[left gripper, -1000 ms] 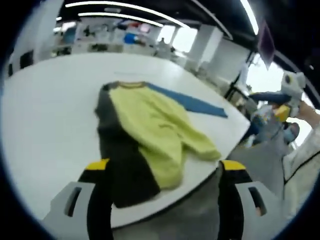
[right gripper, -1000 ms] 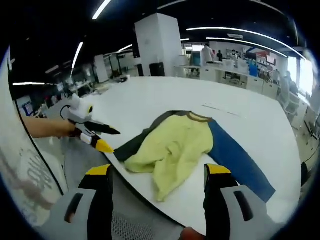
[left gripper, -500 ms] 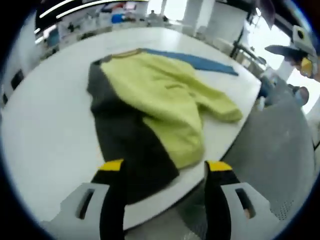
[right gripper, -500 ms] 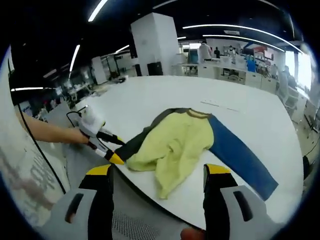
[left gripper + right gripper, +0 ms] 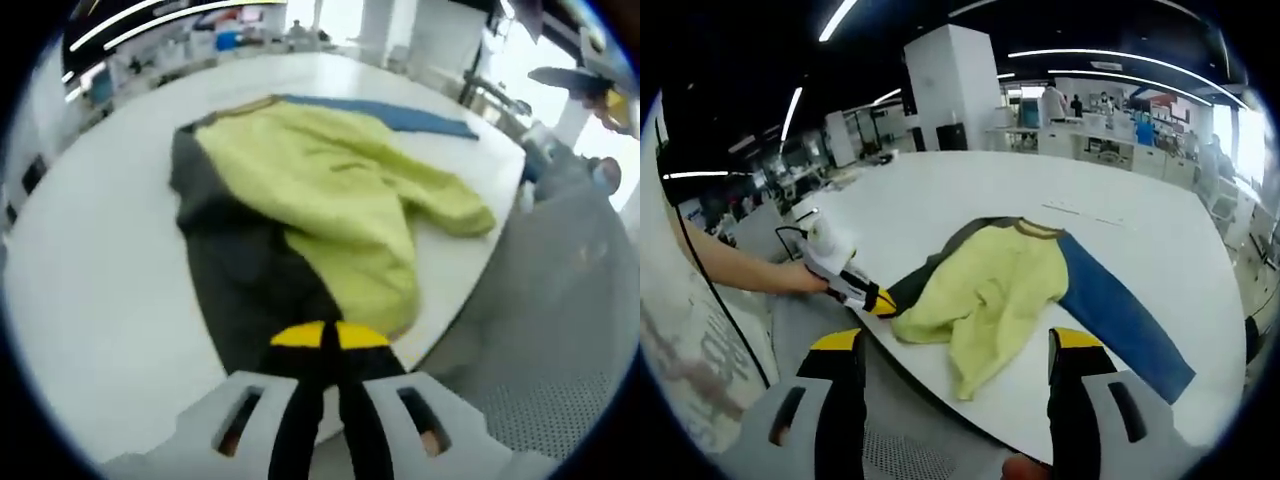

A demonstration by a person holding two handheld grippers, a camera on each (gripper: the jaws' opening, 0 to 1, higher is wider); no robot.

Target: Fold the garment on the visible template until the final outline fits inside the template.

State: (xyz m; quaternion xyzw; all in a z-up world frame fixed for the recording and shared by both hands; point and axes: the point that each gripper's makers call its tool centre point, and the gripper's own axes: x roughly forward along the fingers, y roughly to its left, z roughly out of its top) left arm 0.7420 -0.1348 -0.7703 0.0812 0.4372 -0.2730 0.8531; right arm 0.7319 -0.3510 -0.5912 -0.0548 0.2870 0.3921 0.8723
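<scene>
A garment (image 5: 320,190) with a yellow-green body, a dark grey side (image 5: 250,270) and a blue sleeve (image 5: 390,115) lies crumpled near the edge of a white table (image 5: 90,260). My left gripper (image 5: 325,335) is shut on the dark grey edge of the garment, at the table's rim. The right gripper view shows the same garment (image 5: 990,285), its blue sleeve (image 5: 1120,320) stretched out flat, and the left gripper (image 5: 878,301) pinching the dark corner. My right gripper (image 5: 955,340) hangs open off the table's edge, short of the yellow fabric.
A person's bare forearm (image 5: 740,270) holds the left gripper over grey floor (image 5: 540,300). The white table (image 5: 940,195) extends far beyond the garment, with faint marks (image 5: 1080,213) on it. Desks, a white column (image 5: 955,85) and people stand in the background.
My left gripper has moved in to the garment's dark grey edge and closed on it. The right gripper has stayed open and nearly still.
</scene>
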